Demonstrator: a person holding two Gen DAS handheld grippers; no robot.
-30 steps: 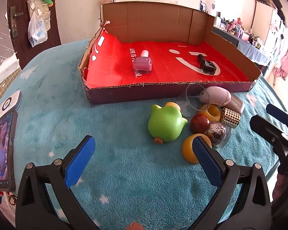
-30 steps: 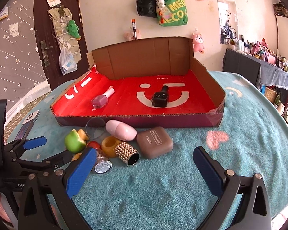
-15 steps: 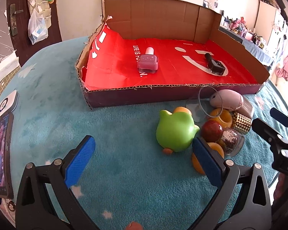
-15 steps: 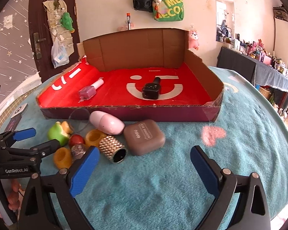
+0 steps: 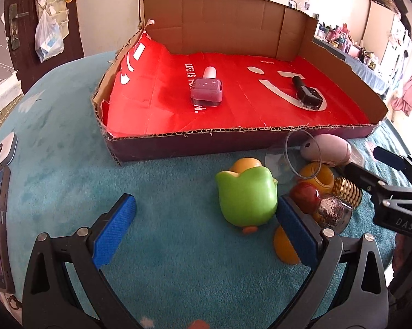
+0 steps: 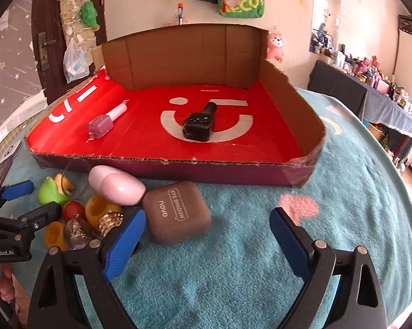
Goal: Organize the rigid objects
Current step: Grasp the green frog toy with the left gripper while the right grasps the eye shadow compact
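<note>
Teal blanket (image 6: 260, 288): brown case (image 6: 176, 211) reads "EYE SHADOW", "novo"; right hand-held gripper (image 6: 207, 242) closing, nothing gripped.

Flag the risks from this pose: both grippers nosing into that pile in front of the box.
1. The right gripper is closing, nothing between its pads; its left finger sits against the gold studded cap rather than clear of the brown eyeshadow case, so it may shove the pile.
2. The left gripper has the green duck toy by one pad only; closing could roll it.
3. The two grippers work the same cluster and could collide.
</note>
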